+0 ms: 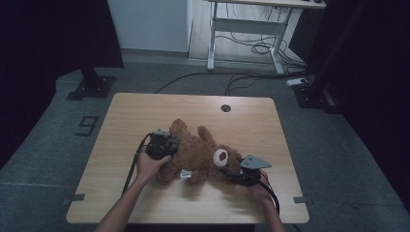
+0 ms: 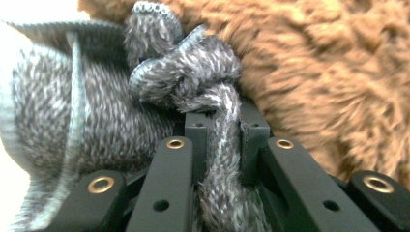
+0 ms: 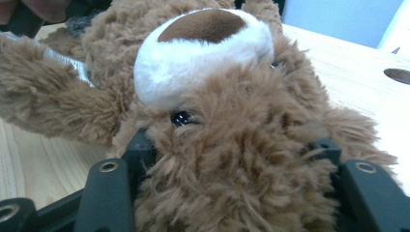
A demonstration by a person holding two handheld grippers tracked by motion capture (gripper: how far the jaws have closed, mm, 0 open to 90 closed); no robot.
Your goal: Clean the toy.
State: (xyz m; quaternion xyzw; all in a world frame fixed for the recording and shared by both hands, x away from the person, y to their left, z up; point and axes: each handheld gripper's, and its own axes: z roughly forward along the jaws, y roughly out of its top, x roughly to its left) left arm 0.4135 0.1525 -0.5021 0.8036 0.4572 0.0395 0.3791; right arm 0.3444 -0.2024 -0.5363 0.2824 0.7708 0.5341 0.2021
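Note:
A brown teddy bear (image 1: 198, 152) lies on the wooden table (image 1: 145, 111), its white muzzle (image 3: 203, 53) facing up. My left gripper (image 1: 167, 145) rests at the bear's left end. In the left gripper view a grey knitted scarf (image 2: 72, 121) is tied in a knot (image 2: 193, 77) against the brown fur (image 2: 314, 63). My left gripper (image 2: 221, 121) is shut on the strand hanging from that knot. My right gripper (image 1: 235, 175) is at the bear's head, on the right. Its jaws (image 3: 232, 150) are shut on the furry head just below one black eye (image 3: 182, 117).
A round cable hole (image 1: 226, 108) sits near the table's far edge. Behind the table, on the floor, are a white desk frame (image 1: 246, 29), loose cables (image 1: 251, 48) and a black stand base (image 1: 92, 87). Bare tabletop lies on both sides of the bear.

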